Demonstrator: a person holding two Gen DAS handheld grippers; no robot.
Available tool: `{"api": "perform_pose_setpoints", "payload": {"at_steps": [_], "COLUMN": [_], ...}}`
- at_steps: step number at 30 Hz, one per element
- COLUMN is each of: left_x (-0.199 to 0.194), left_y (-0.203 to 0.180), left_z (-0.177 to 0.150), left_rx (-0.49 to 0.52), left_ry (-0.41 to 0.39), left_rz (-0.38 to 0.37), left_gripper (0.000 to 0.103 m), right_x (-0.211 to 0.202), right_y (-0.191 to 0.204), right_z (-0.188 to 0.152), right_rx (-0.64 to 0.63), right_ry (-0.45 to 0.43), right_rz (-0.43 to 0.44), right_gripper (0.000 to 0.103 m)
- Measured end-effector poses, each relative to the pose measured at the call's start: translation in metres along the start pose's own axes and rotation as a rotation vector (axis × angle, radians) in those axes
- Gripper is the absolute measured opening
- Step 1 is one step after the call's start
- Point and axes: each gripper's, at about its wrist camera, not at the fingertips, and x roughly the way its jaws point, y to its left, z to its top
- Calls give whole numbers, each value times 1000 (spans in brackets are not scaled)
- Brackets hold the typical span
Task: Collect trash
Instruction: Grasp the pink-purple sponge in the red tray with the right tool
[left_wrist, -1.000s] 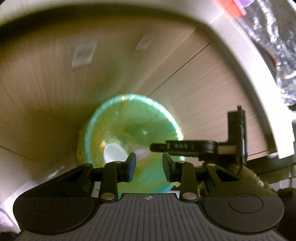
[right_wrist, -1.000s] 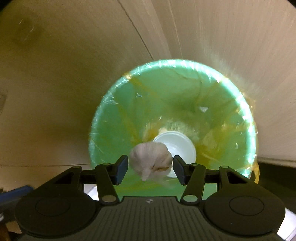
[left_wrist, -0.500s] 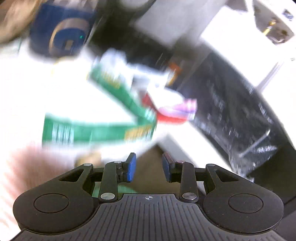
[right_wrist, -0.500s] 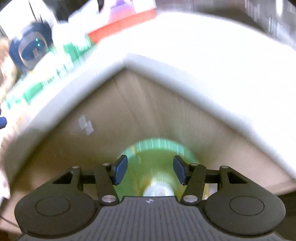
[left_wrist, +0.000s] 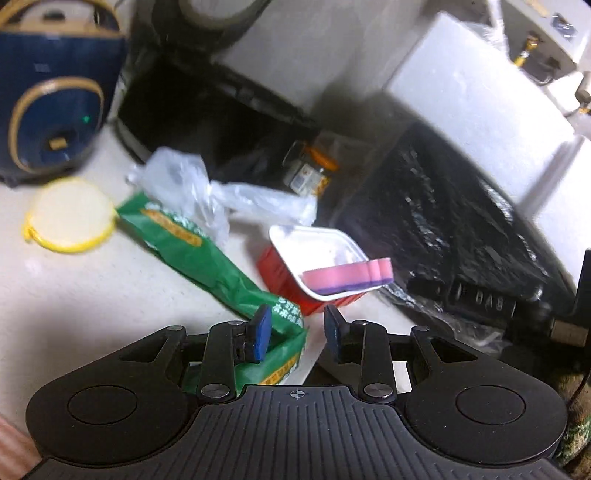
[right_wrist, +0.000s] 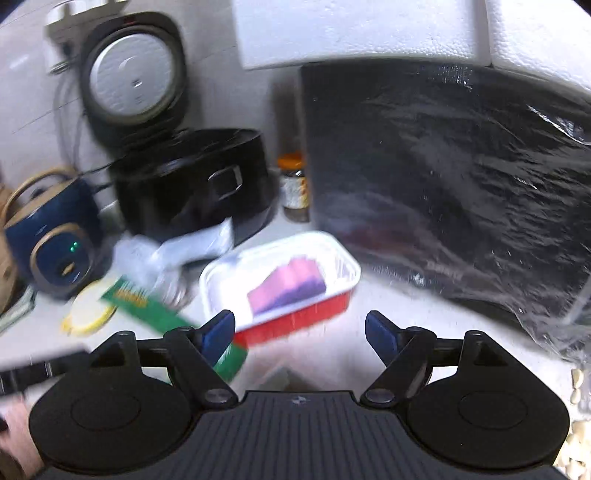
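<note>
Both grippers hover empty, fingers spread: left gripper (left_wrist: 297, 334) nearest the green wrapper (left_wrist: 207, 262), whose long axis runs toward 10 o'clock.

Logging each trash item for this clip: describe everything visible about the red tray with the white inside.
The red tray is a shallow rectangular container with rounded corners, red outside and glossy white inside, apparently foil or plastic. It sits upright on the pale counter, in front of the black plastic-wrapped appliance. A pink and purple sponge lies in it, overhanging the rim in the left wrist view. The green wrapper lies beside it; contact is unclear.
</note>
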Motion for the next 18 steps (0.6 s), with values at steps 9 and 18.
{"api": "perform_pose_setpoints", "payload": {"at_steps": [9, 18], "left_x": [36, 57], "left_y": [-12, -20], "left_z": [2, 20], "left_rx": [-61, -53], "left_ry": [51, 34], "left_rz": [23, 67], "left_gripper": [35, 35], "right_x": [80, 109], "right_y": [4, -3], "right_z": [23, 22], "right_rx": [-90, -115], "right_ry": [-2, 57], "right_rz": [-15, 111], "right_gripper": [78, 53]}}
